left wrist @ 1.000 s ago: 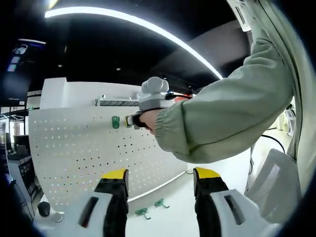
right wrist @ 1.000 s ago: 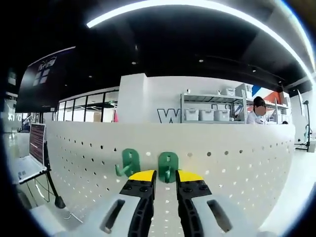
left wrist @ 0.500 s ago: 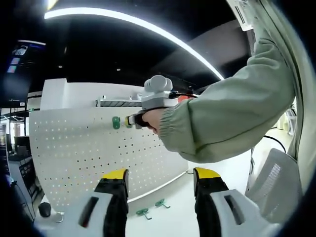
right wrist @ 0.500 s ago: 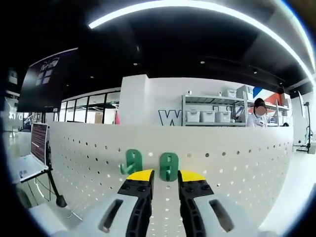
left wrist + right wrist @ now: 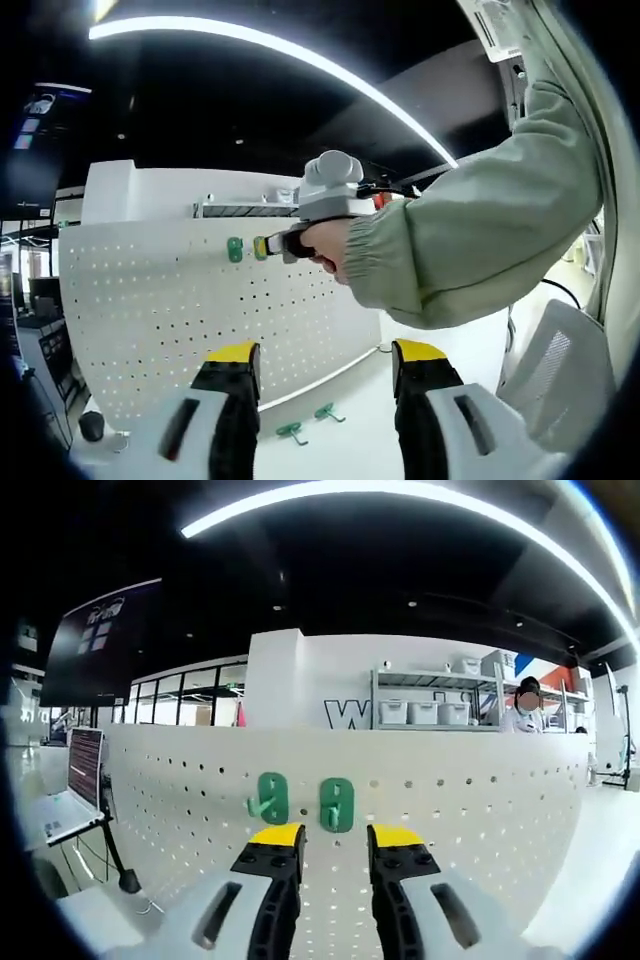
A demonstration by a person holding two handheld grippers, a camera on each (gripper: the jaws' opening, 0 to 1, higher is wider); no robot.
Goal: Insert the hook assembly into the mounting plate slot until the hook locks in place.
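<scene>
Two green hooks hang side by side near the top edge of the white pegboard (image 5: 470, 810). In the right gripper view the right hook (image 5: 336, 804) sits flat against the board just beyond the right gripper (image 5: 334, 838), on the line between its yellow-tipped jaws; the jaws stand apart with bare board showing between them, and nothing is clamped. The left hook (image 5: 268, 797) is just beside the first one, its prong angled out to the left.

In the left gripper view the same board (image 5: 150, 300) stands upright on a white table (image 5: 350, 420), with one mounted green hook (image 5: 235, 249) visible near its top edge. The right gripper (image 5: 262, 247) is seen from the side here, held by a hand (image 5: 330, 240) in a pale green sleeve (image 5: 480, 220), its yellow tip next to that hook. Two loose green hooks (image 5: 305, 422) lie on the table near the foot of the board. The left gripper (image 5: 325, 365) hangs low and well apart from the board, jaws wide, holding nothing.

Far behind the board: shelving with white bins (image 5: 420, 712), a laptop (image 5: 70, 790) at the left, a curved ceiling light strip (image 5: 400, 492).
</scene>
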